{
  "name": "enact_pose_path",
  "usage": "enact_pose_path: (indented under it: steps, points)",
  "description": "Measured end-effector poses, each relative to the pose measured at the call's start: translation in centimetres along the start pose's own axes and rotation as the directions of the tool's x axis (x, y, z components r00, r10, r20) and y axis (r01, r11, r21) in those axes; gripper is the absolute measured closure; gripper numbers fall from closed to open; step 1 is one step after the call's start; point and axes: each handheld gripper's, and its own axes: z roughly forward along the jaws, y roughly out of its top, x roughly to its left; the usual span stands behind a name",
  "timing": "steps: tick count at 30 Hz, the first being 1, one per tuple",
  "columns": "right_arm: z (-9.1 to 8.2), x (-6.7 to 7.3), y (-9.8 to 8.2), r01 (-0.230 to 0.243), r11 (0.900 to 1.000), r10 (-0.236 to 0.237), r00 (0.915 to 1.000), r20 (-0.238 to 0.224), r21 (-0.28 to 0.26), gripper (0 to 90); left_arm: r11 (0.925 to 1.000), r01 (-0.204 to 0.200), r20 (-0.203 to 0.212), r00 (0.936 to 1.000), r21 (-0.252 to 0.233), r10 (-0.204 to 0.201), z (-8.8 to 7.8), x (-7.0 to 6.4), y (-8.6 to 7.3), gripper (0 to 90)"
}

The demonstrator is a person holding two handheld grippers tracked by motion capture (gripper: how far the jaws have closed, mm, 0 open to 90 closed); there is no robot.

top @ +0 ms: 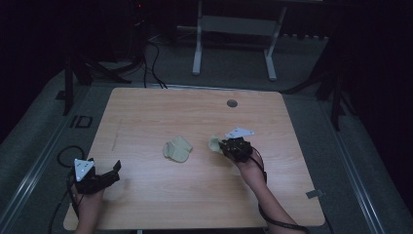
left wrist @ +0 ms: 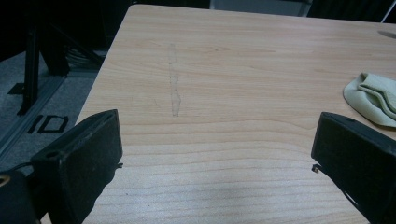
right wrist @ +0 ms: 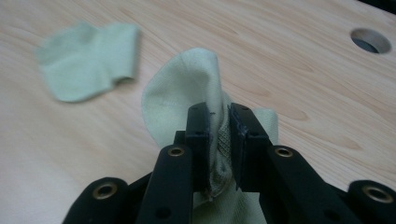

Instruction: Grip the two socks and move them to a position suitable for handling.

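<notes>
Two pale green socks are on the wooden table [top: 146, 112]. One sock [top: 177, 148] lies flat near the table's middle, and it appears at the upper left [right wrist: 88, 58] of the right gripper view and at the right edge [left wrist: 373, 95] of the left gripper view. My right gripper [top: 221, 145] is shut on the second sock [top: 214, 143], whose fabric [right wrist: 187, 88] bunches up between the closed jaws [right wrist: 219, 126]. My left gripper [top: 114, 170] stands open near the front left of the table, its black fingers [left wrist: 88, 154] wide apart over bare wood.
A round grommet hole [top: 232, 103] sits near the table's far edge, also visible as a hole [right wrist: 371, 41] in the right gripper view. A faint smear [left wrist: 174, 84] marks the wood on the left side. A white desk frame [top: 234, 39] stands on the floor beyond.
</notes>
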Motion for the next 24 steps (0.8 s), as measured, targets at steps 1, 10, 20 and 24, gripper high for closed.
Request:
enact_pose_path:
  steps: [1, 10, 20, 24]
  points:
    - [-0.4, 0.3, 0.1, 0.01, 1.0, -0.01, 0.9999, -0.005, -0.004, 78.5, 1.0, 0.0, 0.001, 1.0, 0.0, 0.0, 0.0, 0.0, 0.0, 1.8]
    - [-3.9, 5.7, -0.7, 0.057, 0.997, -0.062, 0.9901, -0.126, -0.045, 78.5, 1.0, -0.002, 0.005, 1.0, -0.002, 0.002, 0.0, 0.0, 0.0, 1.8]
    - [-1.6, 9.9, -4.0, 0.117, 0.992, -0.104, 0.9739, -0.202, 0.054, 78.1, 0.9999, -0.014, 0.013, 0.9998, -0.003, 0.014, 0.0, -0.3, 0.1, 1.8]
    - [-0.5, 10.4, -5.0, 0.125, 0.988, -0.104, 0.9714, -0.213, 0.089, 76.3, 0.9998, -0.019, 0.023, 0.9996, -0.006, 0.019, -0.1, -0.6, 0.1, 1.8]
